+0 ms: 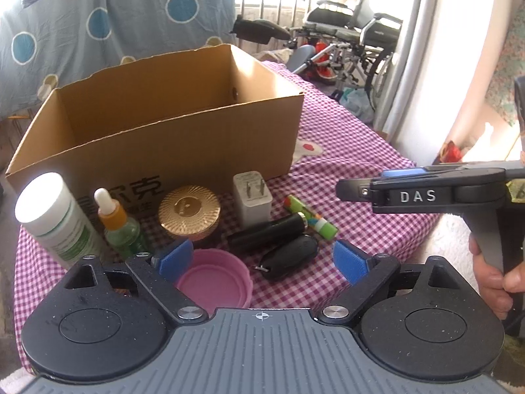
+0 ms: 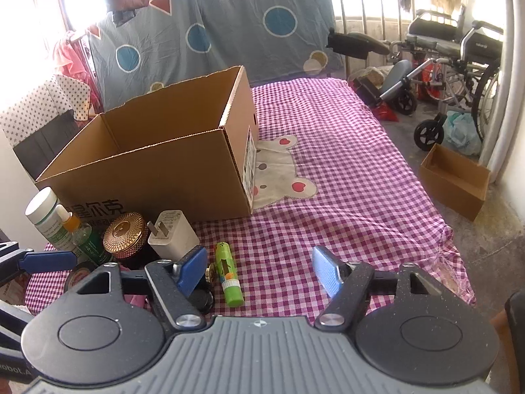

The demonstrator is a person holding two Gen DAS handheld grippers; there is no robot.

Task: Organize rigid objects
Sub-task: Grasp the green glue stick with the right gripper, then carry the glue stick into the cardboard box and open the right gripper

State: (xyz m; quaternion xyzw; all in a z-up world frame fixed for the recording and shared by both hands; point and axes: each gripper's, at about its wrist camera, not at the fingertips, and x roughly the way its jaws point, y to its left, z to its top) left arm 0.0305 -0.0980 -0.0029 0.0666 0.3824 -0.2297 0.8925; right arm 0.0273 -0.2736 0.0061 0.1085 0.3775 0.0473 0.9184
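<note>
Left wrist view: left gripper (image 1: 262, 259) is hovering spread over a pink lid (image 1: 215, 279) and black key fob (image 1: 290, 256), while right gripper (image 2: 259, 274) is hanging spread beside a green tube (image 2: 228, 274).

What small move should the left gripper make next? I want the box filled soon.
Probably ease the left gripper forward and down around the black key fob: its jaws stand open with nothing gripped, the fob lies just ahead, and the cardboard box looks empty.
</note>
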